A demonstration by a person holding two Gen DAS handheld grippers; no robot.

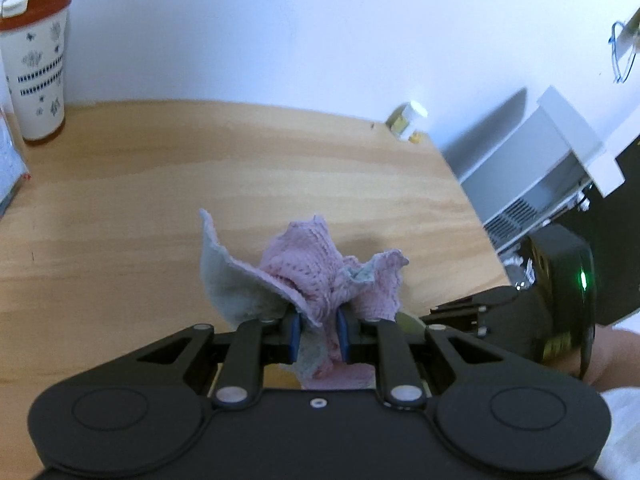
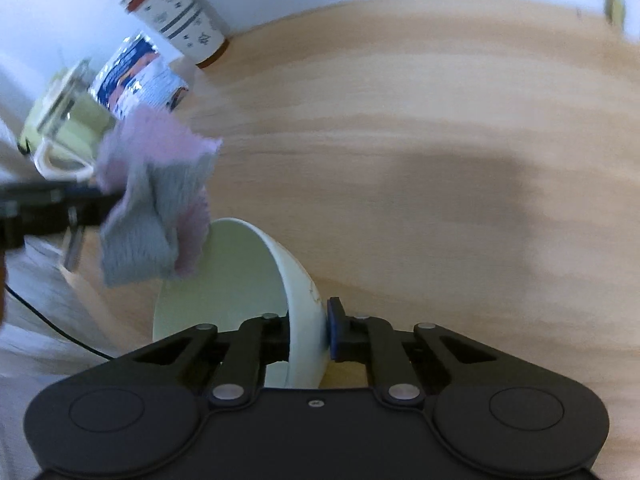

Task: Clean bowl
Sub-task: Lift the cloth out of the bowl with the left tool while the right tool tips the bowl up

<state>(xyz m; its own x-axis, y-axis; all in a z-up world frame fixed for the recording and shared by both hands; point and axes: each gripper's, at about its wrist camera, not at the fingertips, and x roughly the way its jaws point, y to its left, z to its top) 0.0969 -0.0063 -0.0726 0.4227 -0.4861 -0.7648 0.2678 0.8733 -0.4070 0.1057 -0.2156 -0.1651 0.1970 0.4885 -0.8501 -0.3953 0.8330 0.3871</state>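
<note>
My left gripper [image 1: 319,334] is shut on a pink and grey cloth [image 1: 308,276], bunched between its blue pads above the wooden table [image 1: 160,200]. In the right wrist view the same cloth [image 2: 156,204] hangs from the left gripper [image 2: 116,200] at the left, touching the upper rim of the bowl. My right gripper [image 2: 310,332] is shut on the wall of a pale green bowl [image 2: 232,280], held tilted on its side with its opening facing left. The right gripper's body shows in the left wrist view [image 1: 552,300].
A patterned travel cup with a red lid [image 1: 36,68] stands at the table's back left, also in the right wrist view [image 2: 180,20]. A printed packet [image 2: 136,76] and a green mug [image 2: 68,128] stand near it. A small jar [image 1: 408,120] lies at the back right. A white unit [image 1: 540,168] stands beyond the table's right edge.
</note>
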